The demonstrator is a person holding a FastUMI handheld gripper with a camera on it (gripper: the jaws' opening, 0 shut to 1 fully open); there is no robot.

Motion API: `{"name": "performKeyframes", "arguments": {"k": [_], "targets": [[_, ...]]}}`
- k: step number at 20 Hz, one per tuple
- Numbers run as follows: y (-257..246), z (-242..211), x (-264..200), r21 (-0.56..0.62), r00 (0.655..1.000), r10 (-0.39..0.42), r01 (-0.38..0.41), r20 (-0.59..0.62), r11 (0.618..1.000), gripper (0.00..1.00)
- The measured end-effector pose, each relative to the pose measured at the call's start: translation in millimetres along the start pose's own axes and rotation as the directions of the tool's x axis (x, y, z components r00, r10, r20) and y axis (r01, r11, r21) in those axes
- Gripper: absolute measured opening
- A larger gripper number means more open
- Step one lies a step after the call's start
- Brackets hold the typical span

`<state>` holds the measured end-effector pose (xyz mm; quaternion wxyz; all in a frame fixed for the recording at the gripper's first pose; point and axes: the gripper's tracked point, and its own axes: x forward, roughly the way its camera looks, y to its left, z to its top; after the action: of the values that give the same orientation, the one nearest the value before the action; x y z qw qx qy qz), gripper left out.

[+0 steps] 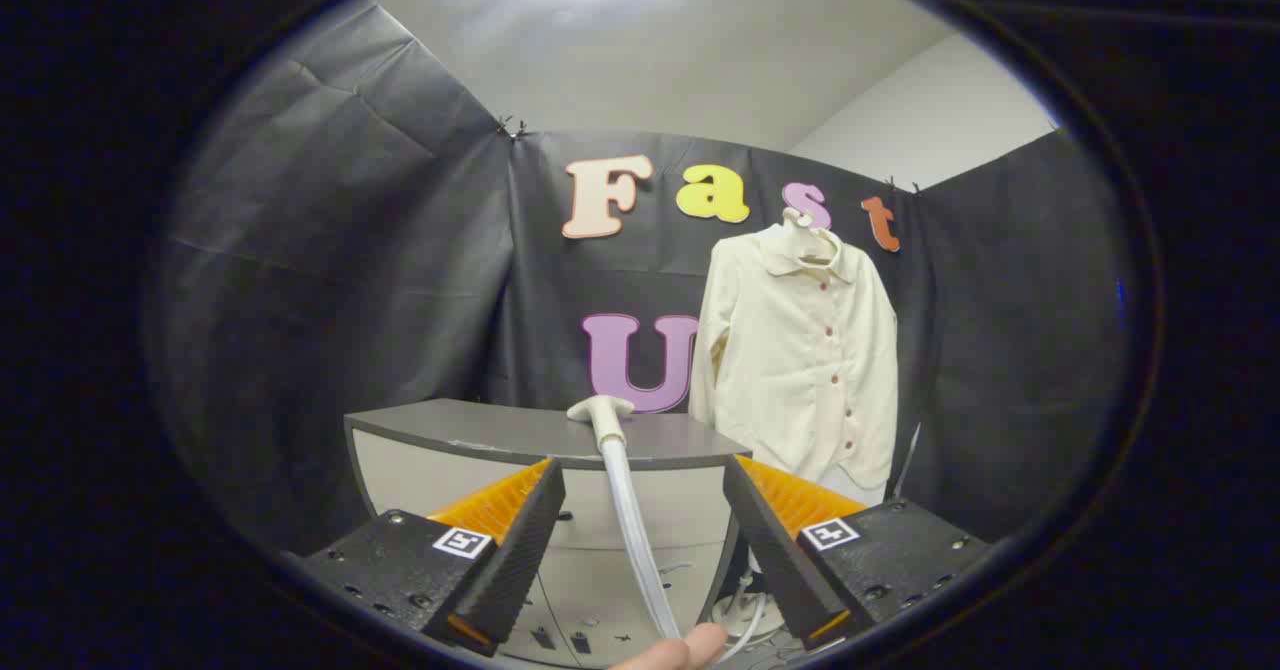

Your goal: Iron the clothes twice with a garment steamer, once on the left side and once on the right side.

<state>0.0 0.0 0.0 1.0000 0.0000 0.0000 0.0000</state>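
A cream button-up shirt (800,360) hangs on a hanger against the booth wall, beyond my right finger. The white garment steamer head (600,411) rests on the grey cabinet top (500,430), beyond the fingers. Its pale hose (632,525) runs down from the head and passes between the fingers without touching them. My gripper (640,520) stands open, with only the hose in the gap. A fingertip of a person's hand (680,653) shows at the lower end of the hose.
The grey cabinet has a white front (420,485) with drawers below. A white round base (745,615) with a cord sits low between the fingers. Black cloth walls close in left, behind and right.
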Motion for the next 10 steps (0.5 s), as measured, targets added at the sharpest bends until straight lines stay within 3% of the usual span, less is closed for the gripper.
{"name": "performKeyframes", "arguments": {"k": [10], "targets": [[11, -13, 18, 0.014, 0.997, -0.012, 0.013, -0.070, 1.000, 0.97]]}}
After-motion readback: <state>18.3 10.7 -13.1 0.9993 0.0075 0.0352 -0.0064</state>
